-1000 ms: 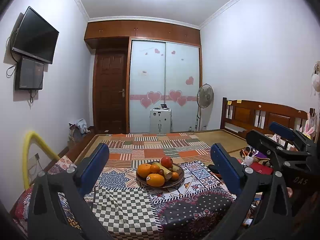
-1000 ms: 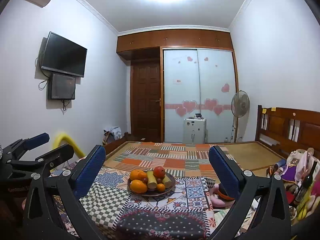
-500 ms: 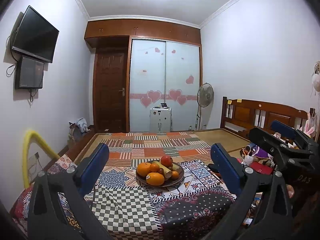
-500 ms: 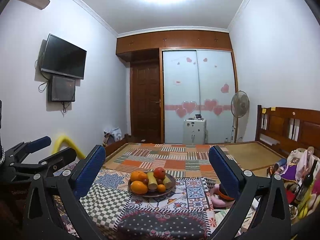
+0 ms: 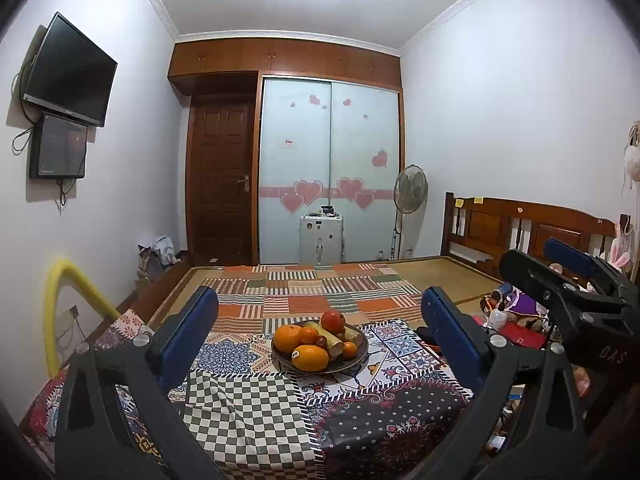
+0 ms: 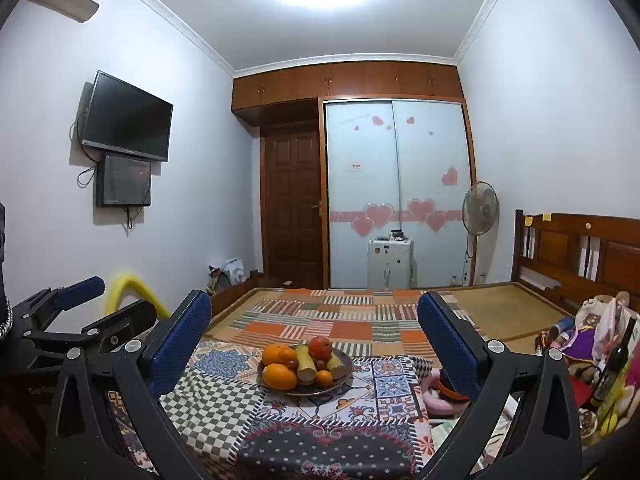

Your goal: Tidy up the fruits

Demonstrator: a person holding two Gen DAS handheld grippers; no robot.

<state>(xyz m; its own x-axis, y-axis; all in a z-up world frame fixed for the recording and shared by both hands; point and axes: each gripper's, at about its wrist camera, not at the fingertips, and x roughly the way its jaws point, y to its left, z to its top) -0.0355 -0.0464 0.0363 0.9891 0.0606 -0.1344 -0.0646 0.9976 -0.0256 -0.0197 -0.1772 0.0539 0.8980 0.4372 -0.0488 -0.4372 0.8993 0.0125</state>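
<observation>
Tablecloth (image 5: 248, 412): patchwork cloth, matt, printed.
Plate (image 5: 357, 358): dark, smooth, slight sheen.
Oranges (image 5: 310, 357): glossy, dimpled peel.
Left gripper (image 5: 320, 334): matt black plastic frame, textured blue pads, metal screws.
Headboard (image 5: 520, 224): varnished wood, glossy.
Wardrobe doors (image 5: 330, 168): frosted, smooth.

A patchwork-clothed table (image 5: 248, 412) carries a dark plate (image 5: 357, 356) of fruit near its far edge, around the middle; oranges (image 5: 310, 357) sit frontmost. Beyond the far edge lies a bed (image 6: 352, 320).

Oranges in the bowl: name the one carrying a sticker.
The front orange, nearest the camera at the bowl's near rim; a small sticker shows on its left side, the others bare.
</observation>
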